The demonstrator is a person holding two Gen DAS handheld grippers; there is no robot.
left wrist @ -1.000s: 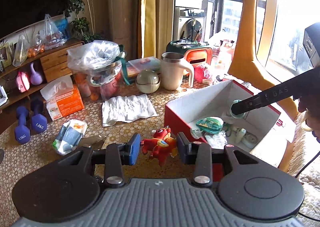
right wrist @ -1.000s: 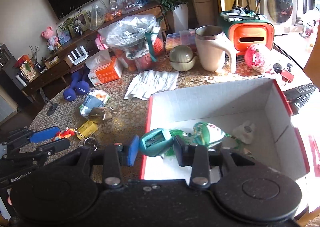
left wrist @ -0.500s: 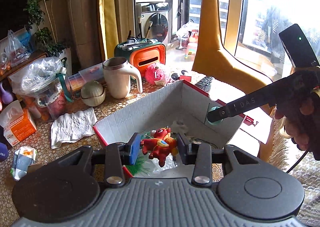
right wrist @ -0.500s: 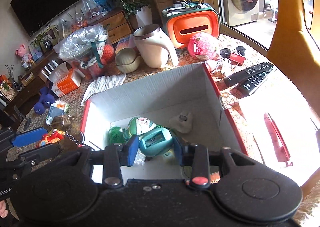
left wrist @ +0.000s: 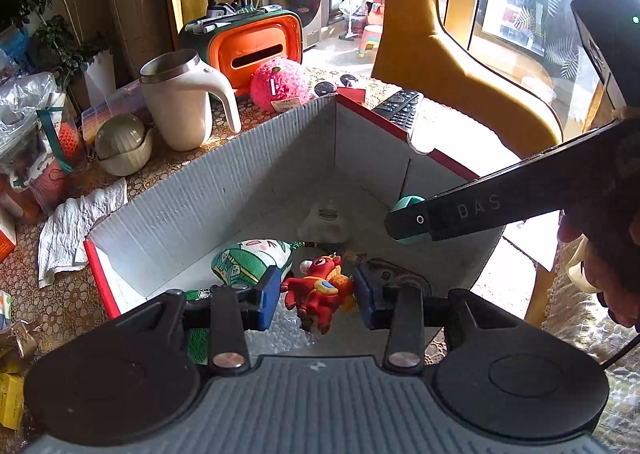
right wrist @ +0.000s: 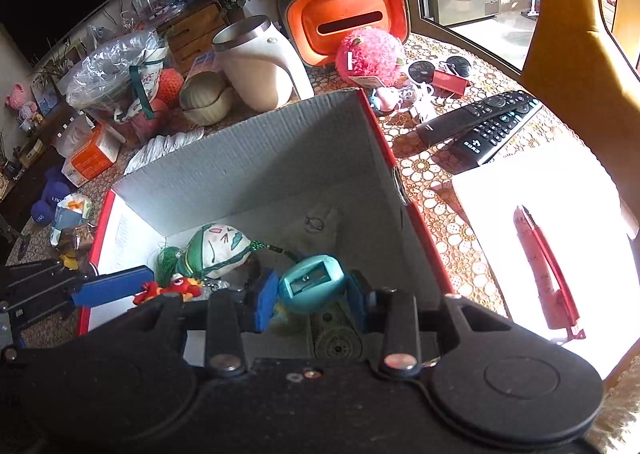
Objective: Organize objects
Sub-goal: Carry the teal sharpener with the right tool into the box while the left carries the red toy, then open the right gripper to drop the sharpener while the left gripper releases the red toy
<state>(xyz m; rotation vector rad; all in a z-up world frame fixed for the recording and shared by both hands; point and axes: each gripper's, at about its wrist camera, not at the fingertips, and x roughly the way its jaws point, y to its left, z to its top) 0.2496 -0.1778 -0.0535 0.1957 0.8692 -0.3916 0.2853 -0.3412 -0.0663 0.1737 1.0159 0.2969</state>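
Note:
My left gripper [left wrist: 316, 296] is shut on a red dragon toy [left wrist: 320, 292] and holds it inside the red-edged white cardboard box [left wrist: 240, 174]. It shows from the side in the right wrist view [right wrist: 168, 288]. My right gripper [right wrist: 312, 292] is shut on a teal pencil sharpener [right wrist: 312, 284], also over the box [right wrist: 260, 158]. The sharpener shows at the right finger's tip in the left wrist view [left wrist: 406, 220]. A green-and-white pouch [left wrist: 250, 260] and small items lie in the box.
Behind the box stand a white mug [left wrist: 176, 102], a lidded bowl [left wrist: 122, 144], an orange case [left wrist: 252, 42] and a pink fuzzy ball [left wrist: 278, 84]. Remotes [right wrist: 488, 124] and a red pen [right wrist: 544, 270] on white paper lie right. A white cloth [left wrist: 76, 218] lies left.
Both grippers have moved right and forward over the box, each still holding its object. The dragon toy went from above the table to inside the box.

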